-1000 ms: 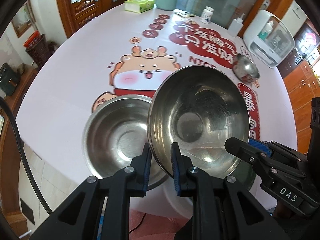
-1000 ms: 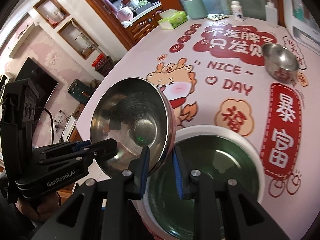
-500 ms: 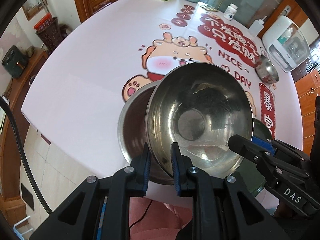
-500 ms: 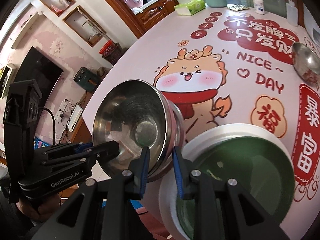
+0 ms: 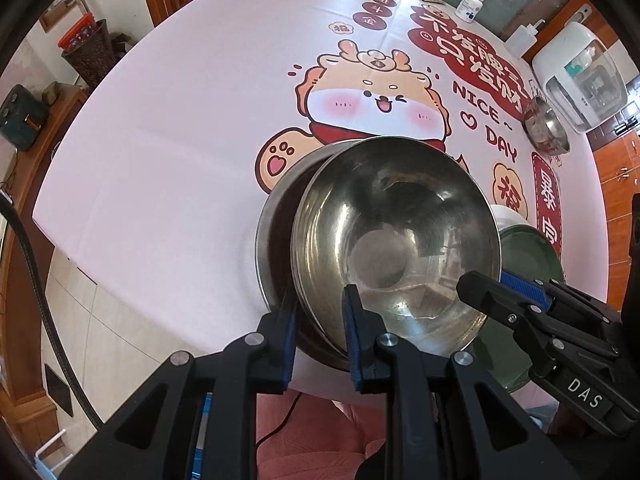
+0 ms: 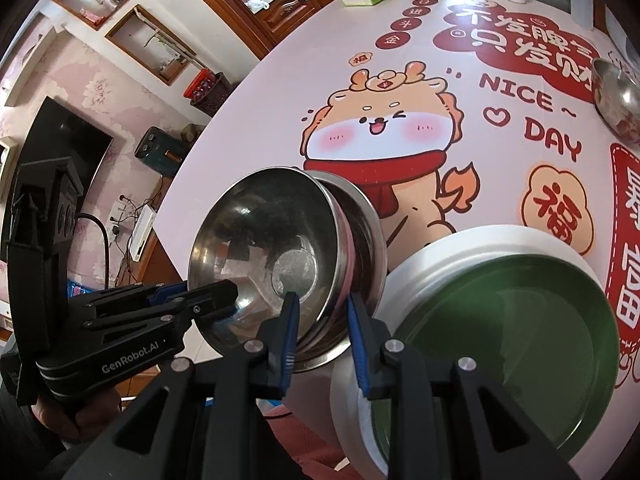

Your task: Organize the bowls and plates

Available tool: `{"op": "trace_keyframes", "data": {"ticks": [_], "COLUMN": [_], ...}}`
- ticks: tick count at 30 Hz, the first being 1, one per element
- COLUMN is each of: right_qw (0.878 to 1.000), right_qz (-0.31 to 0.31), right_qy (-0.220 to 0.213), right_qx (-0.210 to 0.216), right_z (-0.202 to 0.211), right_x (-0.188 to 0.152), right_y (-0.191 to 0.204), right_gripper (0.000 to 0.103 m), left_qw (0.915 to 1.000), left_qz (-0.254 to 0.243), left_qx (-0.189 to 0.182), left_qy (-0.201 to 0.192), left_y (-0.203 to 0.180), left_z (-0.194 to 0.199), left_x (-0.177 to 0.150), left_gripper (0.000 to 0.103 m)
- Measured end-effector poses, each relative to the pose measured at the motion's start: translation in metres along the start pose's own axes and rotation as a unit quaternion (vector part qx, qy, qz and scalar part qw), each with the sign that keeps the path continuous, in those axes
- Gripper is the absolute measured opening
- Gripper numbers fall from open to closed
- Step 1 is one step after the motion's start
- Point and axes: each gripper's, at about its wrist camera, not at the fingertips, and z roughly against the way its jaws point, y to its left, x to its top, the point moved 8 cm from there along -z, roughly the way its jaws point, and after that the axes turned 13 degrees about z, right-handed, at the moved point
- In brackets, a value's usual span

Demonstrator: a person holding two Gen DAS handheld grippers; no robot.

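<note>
Over the near edge of the surface (image 5: pixel 168 152), both the left gripper (image 5: pixel 320 316) and right gripper (image 6: pixel 320 312) clamp the rim of the steel bowl (image 5: pixel 396 240), tilted mouth-up, partly nested in a second bowl (image 5: pixel 276 224) beside the green plate (image 6: pixel 500 336)

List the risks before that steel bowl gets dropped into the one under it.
1. The held bowl is tilted above the lower bowl, so it could seat crooked.
2. Both sit near the table edge; a knock might push them off.
3. The right hand-held gripper is close to the green plate and could bump it.
</note>
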Motion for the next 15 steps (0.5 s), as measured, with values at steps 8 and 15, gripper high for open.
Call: {"op": "trace_keyframes", "data": {"ticks": [8,15], "right_qw": [1.0,1.0], "right_qz": [-0.015,-0.018], "right_qy": [0.004,-0.009], "right_qx": [0.0,-0.001], "right_z": [-0.0053,-0.0017], "right_x": [-0.0014,0.0021], "right_y": [-0.0004,0.001], "right_gripper": [0.025,0.031], "left_qw": [1.0,0.9999], "left_qz": [-0.007,-0.01], "left_qx": [0.004,0.007], "left_qy": [0.006,0.0], "left_y": [0.0011,0.0025], "left_z": [-0.003,0.0001], "left_x": [0.0023,0.0039], "left_gripper": [0.019,0.02]}}
